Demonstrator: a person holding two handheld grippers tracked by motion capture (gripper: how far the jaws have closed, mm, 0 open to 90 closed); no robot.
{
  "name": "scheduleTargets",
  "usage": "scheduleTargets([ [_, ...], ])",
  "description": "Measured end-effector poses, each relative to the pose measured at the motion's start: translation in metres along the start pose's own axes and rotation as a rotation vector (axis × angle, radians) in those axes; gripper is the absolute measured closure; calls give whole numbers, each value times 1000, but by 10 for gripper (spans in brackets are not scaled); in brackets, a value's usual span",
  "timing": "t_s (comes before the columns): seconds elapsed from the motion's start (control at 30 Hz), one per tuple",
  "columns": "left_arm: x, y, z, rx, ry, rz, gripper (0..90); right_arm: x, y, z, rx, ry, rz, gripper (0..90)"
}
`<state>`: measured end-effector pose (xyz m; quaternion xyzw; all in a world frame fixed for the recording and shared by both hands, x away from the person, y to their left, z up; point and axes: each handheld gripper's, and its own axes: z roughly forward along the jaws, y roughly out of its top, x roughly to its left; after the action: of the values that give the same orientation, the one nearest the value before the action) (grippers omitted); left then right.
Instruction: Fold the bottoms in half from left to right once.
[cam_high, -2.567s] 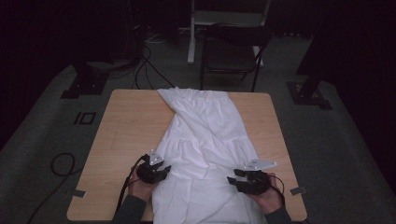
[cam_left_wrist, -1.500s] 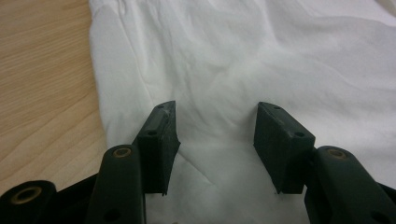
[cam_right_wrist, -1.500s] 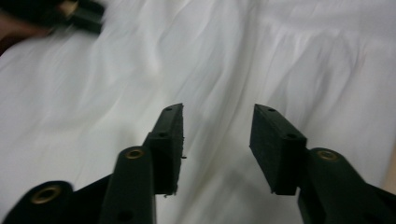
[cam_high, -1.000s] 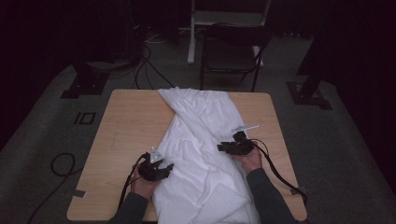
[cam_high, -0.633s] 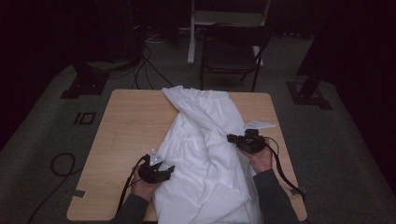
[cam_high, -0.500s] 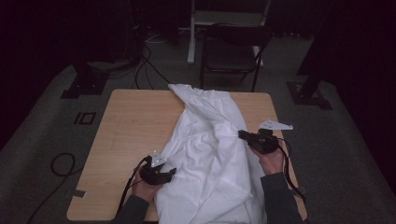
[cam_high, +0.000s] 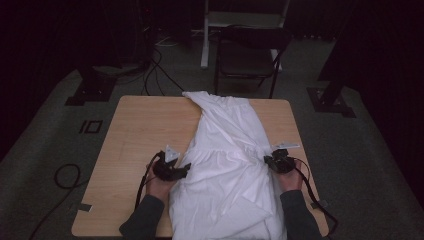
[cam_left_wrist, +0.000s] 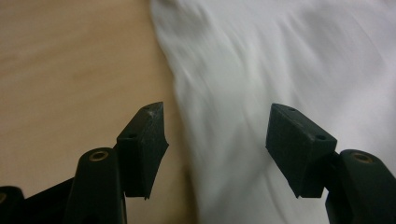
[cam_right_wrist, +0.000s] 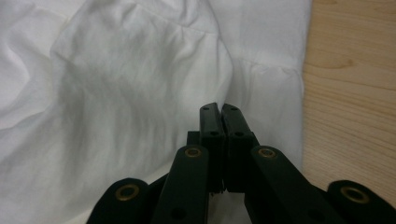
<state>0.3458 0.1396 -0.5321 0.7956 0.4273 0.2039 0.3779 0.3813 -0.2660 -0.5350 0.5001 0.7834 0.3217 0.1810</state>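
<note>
- On the wooden table (cam_high: 145, 130), a white garment (cam_high: 225, 150) lies lengthwise, from the far edge to the near one.
- The left tool (cam_left_wrist: 217, 140) hangs over the garment's left edge; its jaws have just been opening and stand apart, gripping nothing.
- The right tool (cam_right_wrist: 219, 112), jaws pressed together, sits at the garment's right edge; whether cloth is pinched I cannot tell.

The white garment (cam_high: 227, 165) was thin, matt, creased cloth on a pale wood-grain table (cam_high: 145, 130), smooth, perhaps laminate; beside the cloth, black gripper jaws looked matt plastic.
</note>
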Motion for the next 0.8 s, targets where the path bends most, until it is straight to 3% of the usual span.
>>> scheduleTargets([
  [0.1,18,27,27,-20,-9,-83,371,1,-1,4,19,-1,-3,886],
  [0.13,18,27,27,-20,-9,-83,369,0,-1,5,25,0,-5,886],
  [0.17,24,37,43,3,-15,-106,359,0,-1,7,30,3,-9,886],
  [0.3,32,43,63,36,-63,-156,368,-1,-2,8,31,12,-3,885],
  [0.33,36,43,72,58,-113,-199,372,-1,-2,8,31,14,-4,885],
  [0.43,37,40,79,59,-139,-211,387,-2,-2,8,32,20,3,885],
  [0.47,38,41,80,55,-143,-242,439,-2,-2,8,34,18,-2,885],
  [0.53,39,41,81,57,-163,-253,530,-1,-1,8,37,15,-5,885],
  [0.6,38,40,83,67,-182,-258,720,-1,-1,9,36,14,-5,886],
  [0.67,38,38,82,67,-171,-261,870,-1,-1,8,36,15,-2,886],
  [0.7,42,34,78,64,-165,-283,882,-2,-2,8,32,21,11,887],
  [0.8,47,29,69,53,-147,-289,890,-2,-4,7,31,22,16,888],
])
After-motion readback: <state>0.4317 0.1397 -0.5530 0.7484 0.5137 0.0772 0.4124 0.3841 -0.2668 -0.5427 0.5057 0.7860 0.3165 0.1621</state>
